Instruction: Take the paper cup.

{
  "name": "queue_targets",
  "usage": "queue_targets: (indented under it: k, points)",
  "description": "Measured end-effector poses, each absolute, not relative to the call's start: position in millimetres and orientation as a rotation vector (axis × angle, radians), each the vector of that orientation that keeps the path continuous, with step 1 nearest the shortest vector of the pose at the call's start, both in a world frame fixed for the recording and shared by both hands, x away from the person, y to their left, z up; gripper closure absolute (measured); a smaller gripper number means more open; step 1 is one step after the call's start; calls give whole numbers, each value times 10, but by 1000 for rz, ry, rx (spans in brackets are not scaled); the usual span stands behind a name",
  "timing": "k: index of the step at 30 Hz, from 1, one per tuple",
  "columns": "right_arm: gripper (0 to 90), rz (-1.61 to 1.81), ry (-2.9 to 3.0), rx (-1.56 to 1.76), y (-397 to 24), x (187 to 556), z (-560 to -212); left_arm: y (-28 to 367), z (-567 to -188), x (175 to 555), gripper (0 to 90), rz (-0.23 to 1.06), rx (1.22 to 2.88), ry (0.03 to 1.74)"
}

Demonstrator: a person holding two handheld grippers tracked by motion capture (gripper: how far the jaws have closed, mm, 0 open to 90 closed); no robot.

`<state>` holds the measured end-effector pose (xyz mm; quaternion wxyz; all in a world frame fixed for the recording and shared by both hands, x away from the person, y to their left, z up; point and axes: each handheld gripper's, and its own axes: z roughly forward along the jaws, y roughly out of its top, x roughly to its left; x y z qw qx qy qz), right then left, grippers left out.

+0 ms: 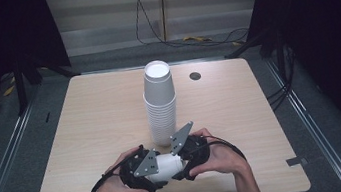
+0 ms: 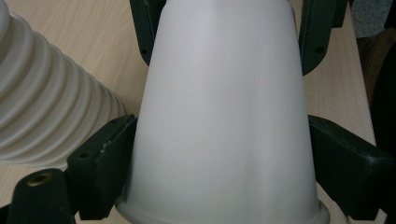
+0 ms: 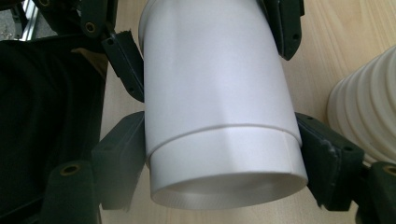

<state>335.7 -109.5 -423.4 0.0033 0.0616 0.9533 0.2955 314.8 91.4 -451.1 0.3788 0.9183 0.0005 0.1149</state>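
Note:
A single white paper cup (image 1: 168, 165) lies on its side near the table's front edge, held between both grippers. My left gripper (image 1: 141, 171) is shut on its wide rim end; in the left gripper view the cup (image 2: 224, 93) sits between the black fingers (image 2: 105, 163) of that gripper (image 2: 229, 163). My right gripper (image 1: 192, 153) is shut on the base end; in the right gripper view the cup (image 3: 215, 70) shows its recessed bottom and a faint ring above it, inside that gripper (image 3: 224, 158). Each view shows the other gripper's jaws farther along the cup.
A tall stack of white paper cups (image 1: 161, 102) stands upright mid-table just behind the grippers, and shows beside the held cup in both gripper views (image 2: 42, 107) (image 3: 369, 121). The light wooden table (image 1: 95, 116) has a small round cable hole (image 1: 195, 76) at the back.

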Motion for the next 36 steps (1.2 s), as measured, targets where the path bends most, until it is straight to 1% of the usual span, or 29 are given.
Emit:
queue_targets:
  k: [9,12,15,18,23,26,28,32,36]
  points:
    - [236,930,2999,189,-1101,3364,-4210,944,-4452,3138,132,291,2326,-9]
    - [237,922,2992,188,-1103,3367,-4211,978,-4421,3140,146,297,2274,5]
    - [237,928,2988,193,-1112,3365,-4202,991,-4416,3141,148,284,2267,8]
    - [237,919,2985,201,-1121,3369,-4203,1007,-4403,3134,156,303,2231,20]
    - [236,908,2974,245,-1163,3391,-4241,1073,-4365,3146,157,288,2165,25]
    - [236,919,2954,274,-1205,3389,-4245,1119,-4370,3171,157,293,2142,59]
    - [235,930,2928,309,-1249,3391,-4233,1182,-4366,3181,157,299,2081,96]
    - [235,958,2899,318,-1274,3397,-4229,1260,-4352,3195,158,306,2027,133]
    - [234,1021,2876,378,-1328,3398,-4290,1350,-4363,3200,157,296,1977,167]
